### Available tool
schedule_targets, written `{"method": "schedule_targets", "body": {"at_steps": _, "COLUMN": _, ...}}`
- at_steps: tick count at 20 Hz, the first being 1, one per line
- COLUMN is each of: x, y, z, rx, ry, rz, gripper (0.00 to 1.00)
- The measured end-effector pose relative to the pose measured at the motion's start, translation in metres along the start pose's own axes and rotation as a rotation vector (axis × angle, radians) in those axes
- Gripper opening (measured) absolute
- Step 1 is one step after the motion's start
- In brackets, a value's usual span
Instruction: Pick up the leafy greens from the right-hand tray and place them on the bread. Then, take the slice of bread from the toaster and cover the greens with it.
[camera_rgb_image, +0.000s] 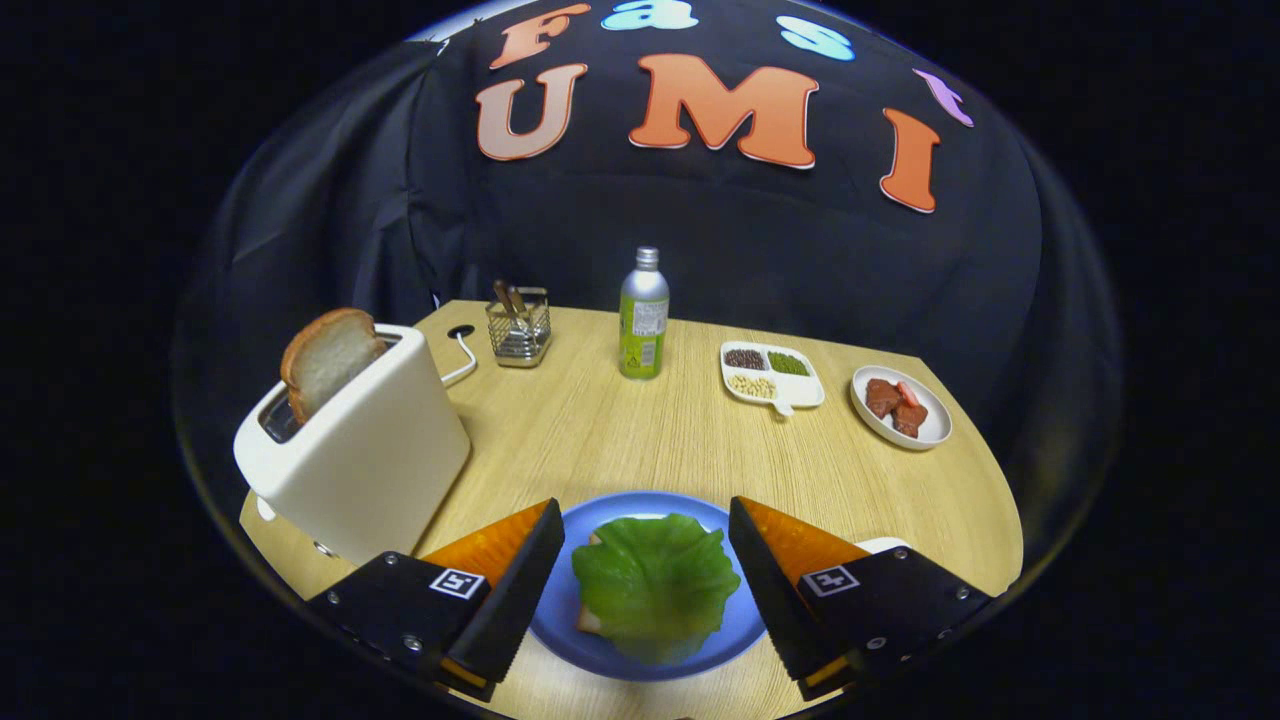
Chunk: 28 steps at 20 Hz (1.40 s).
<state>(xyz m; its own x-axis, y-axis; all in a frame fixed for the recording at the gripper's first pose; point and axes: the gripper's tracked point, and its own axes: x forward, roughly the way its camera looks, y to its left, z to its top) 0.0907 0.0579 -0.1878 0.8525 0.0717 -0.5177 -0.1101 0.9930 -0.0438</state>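
- Gripper (646, 560) fingers spread, empty, flanking leafy greens (655, 588) on blue plate (620, 655).
- Risk: the bread slice (328, 358) stands tilted in toaster (360, 455); an off-centre pinch may crumble or drop it.
- Risk: a hard landing may shift the greens.

Staged booth: cloth wall (720, 260), wooden table (620, 440)

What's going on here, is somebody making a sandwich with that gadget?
Yes. A person is using a handheld gripper, whose fingers stand open over a blue plate. A lettuce leaf already lies on the bread on that plate, between the fingers. The second bread slice still stands in the white toaster off to the side, not yet picked up.
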Motion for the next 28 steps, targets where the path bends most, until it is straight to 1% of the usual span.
{"method": "schedule_targets", "body": {"at_steps": 7, "x": -0.027, "y": 0.053, "z": 0.081, "rx": -0.037, "ry": -0.138, "rz": 0.066, "gripper": 0.99}}
{"method": "schedule_targets", "body": {"at_steps": 14, "x": -0.047, "y": 0.119, "z": 0.132, "rx": -0.036, "ry": -0.251, "rz": 0.135, "gripper": 0.99}}
{"method": "schedule_targets", "body": {"at_steps": 17, "x": -0.048, "y": 0.144, "z": 0.139, "rx": -0.061, "ry": -0.272, "rz": 0.16, "gripper": 0.99}}
{"method": "schedule_targets", "body": {"at_steps": 20, "x": -0.043, "y": 0.168, "z": 0.134, "rx": -0.077, "ry": -0.26, "rz": 0.189, "gripper": 0.99}}
{"method": "schedule_targets", "body": {"at_steps": 28, "x": -0.021, "y": 0.197, "z": 0.113, "rx": -0.091, "ry": -0.205, "rz": 0.186, "gripper": 0.98}}
